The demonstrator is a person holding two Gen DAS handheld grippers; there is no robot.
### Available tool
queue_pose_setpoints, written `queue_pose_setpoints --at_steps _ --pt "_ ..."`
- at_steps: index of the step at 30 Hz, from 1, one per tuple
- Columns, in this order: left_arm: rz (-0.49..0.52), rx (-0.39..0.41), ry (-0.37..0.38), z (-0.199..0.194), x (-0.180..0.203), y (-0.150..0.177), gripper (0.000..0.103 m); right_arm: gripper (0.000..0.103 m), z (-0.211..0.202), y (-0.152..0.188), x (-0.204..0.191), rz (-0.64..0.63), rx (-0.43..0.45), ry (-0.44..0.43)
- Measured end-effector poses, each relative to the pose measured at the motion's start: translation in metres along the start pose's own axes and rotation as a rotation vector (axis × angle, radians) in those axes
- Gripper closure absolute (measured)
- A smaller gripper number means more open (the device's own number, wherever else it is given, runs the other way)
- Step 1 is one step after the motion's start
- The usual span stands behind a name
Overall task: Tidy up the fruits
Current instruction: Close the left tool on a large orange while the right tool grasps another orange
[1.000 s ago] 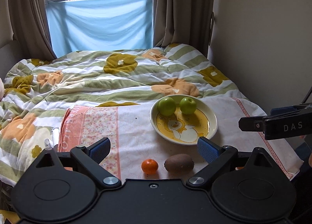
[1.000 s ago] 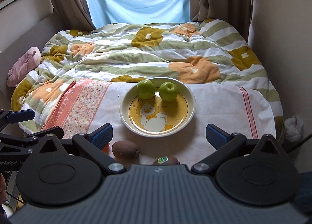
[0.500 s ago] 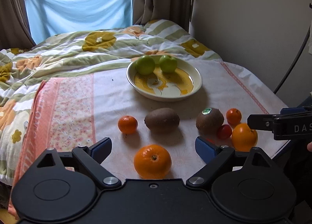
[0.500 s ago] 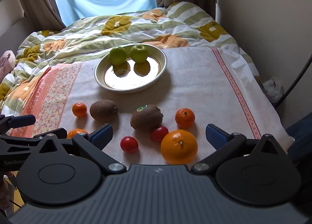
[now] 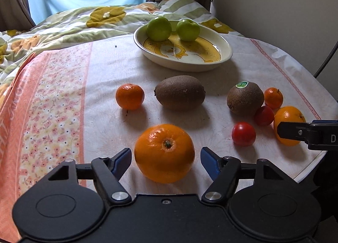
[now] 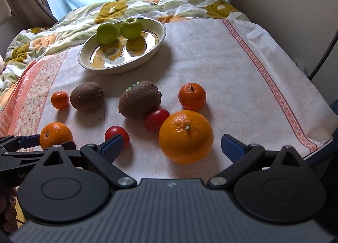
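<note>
A cream plate (image 5: 225,57) with a yellow duck print holds two green apples (image 5: 158,28) at the far side of the cloth; it also shows in the right wrist view (image 6: 156,42). Loose on the cloth lie two kiwis (image 5: 180,92), small mandarins (image 5: 129,96), two red tomatoes (image 5: 243,133) and two large oranges. My left gripper (image 5: 165,159) is open, its jaws either side of one large orange (image 5: 164,152). My right gripper (image 6: 171,146) is open around the other large orange (image 6: 186,136).
The fruit lies on a white cloth (image 5: 105,69) with a pink floral band at the left, spread over a bed with a striped flowered quilt (image 5: 63,25). A wall (image 5: 285,10) stands at the right. Curtains hang behind. The cloth's near right edge (image 6: 316,148) drops off.
Both grippers have tilted down and moved closer to the cloth. The large oranges, tomatoes and second kiwi have come into view, and each gripper now straddles a large orange.
</note>
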State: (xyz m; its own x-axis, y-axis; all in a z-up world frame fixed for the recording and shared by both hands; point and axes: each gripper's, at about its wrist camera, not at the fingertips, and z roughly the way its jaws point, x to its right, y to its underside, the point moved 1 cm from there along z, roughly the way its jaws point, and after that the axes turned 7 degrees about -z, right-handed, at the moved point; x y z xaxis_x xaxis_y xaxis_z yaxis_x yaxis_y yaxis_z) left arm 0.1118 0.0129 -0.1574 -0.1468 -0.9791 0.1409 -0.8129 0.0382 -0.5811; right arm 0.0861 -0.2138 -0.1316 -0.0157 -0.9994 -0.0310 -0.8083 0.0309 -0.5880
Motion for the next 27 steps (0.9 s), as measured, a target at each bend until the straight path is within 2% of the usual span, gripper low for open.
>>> queue_pose_setpoints --at_steps 3,12,18,21,27 --pt "0.01 -0.003 -0.019 0.003 0.001 0.002 0.038 0.0 0.005 0.0 0.001 -0.004 -0.005 0.004" --pt "-0.019 0.003 -0.019 0.002 0.001 0.003 0.039 0.001 0.016 -0.003 0.008 0.006 -0.019 0.017" --pt "-0.028 0.007 -0.024 -0.002 0.002 0.007 0.039 0.014 0.022 -0.001 0.013 0.015 -0.038 0.003" --pt "-0.033 0.008 -0.025 -0.005 0.002 0.009 0.039 0.024 0.024 0.0 0.014 0.013 -0.046 -0.001" --pt "-0.04 0.015 -0.024 -0.012 0.003 0.01 0.039 0.025 0.023 0.0 0.016 0.008 -0.048 -0.013"
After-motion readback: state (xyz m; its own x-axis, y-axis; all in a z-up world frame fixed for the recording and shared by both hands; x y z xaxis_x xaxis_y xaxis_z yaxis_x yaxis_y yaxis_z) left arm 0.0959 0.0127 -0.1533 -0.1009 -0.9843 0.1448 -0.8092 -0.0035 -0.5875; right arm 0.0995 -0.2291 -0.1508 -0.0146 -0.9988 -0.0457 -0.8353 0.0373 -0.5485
